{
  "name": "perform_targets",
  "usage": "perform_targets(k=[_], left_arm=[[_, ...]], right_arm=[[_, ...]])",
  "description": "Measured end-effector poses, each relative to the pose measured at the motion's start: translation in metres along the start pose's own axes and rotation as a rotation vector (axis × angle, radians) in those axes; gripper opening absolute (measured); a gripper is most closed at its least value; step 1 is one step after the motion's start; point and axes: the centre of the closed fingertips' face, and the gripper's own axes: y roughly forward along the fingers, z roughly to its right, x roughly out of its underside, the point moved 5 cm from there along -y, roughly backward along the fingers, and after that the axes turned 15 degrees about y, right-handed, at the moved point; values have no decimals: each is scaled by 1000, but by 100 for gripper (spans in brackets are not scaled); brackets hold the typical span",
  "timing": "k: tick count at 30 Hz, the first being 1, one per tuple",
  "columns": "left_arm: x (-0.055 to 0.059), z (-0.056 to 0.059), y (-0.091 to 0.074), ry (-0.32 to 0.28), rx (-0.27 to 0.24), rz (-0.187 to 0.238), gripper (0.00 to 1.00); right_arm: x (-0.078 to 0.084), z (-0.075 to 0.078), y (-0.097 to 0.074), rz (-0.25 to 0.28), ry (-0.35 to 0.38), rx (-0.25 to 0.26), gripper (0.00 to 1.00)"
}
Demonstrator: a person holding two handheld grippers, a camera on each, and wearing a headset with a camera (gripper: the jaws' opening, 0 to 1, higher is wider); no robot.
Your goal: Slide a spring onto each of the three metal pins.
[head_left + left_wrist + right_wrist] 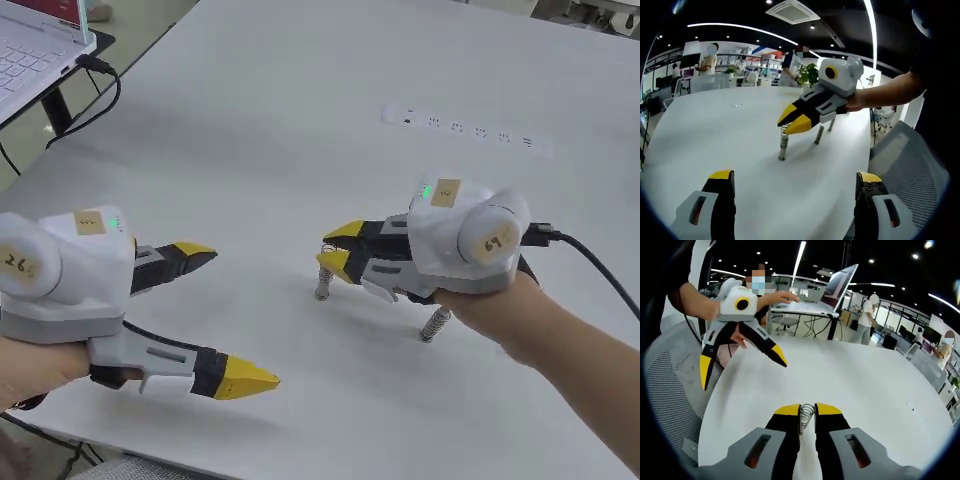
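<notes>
Right claw: your right claw (338,250) is drawn in to a narrow gap. In the right gripper view the two yellow tips sit either side of a spring (806,418) and press on its coils.
Held spring: it stands upright on the desk (300,120), with its foot on the surface and its top between the tips. In the left gripper view the spring (783,144) hangs straight down from the lower tip. Whether a pin runs inside it cannot be told.
Left claw: your left claw (222,314) is spread wide, one yellow tip well above the other in the head view. Nothing lies between the tips and they touch nothing. It hovers over the near left part of the desk, well apart from the right claw.
Left claw, own view: the two tips rise at the far left and far right of the bottom edge, with bare desk between them.
Second spring: a second spring (434,323) stands slightly tilted on the desk, under the body of your right claw and beside your hand. It is free of both claws.
Far side: a white power strip (465,130) lies beyond the right claw, and a laptop (35,40) sits off the desk's left corner.
</notes>
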Motion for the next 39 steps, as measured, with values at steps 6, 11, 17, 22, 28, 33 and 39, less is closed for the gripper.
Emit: perform_targets(k=[6, 11, 17, 22, 28, 33, 39], left_arm=[[2, 0, 0, -2, -2, -4, 98], [2, 0, 1, -4, -2, -1, 98], [2, 0, 2, -4, -2, 0, 98], [3, 0, 2, -4, -2, -1, 98], [5, 0, 1, -8, -2, -2, 98], [4, 1, 2, -8, 0, 0, 98], [-1, 2, 3, 0, 5, 3, 98]], right_arm=[[5, 1, 2, 2, 0, 10, 8], [12, 3, 4, -8, 17, 17, 8], [18, 1, 7, -27, 20, 15, 8], [25, -1, 12, -74, 21, 12, 8], [26, -3, 13, -70, 35, 8, 8], [26, -3, 12, -73, 52, 6, 8], [25, -2, 13, -80, 93, 4, 14]])
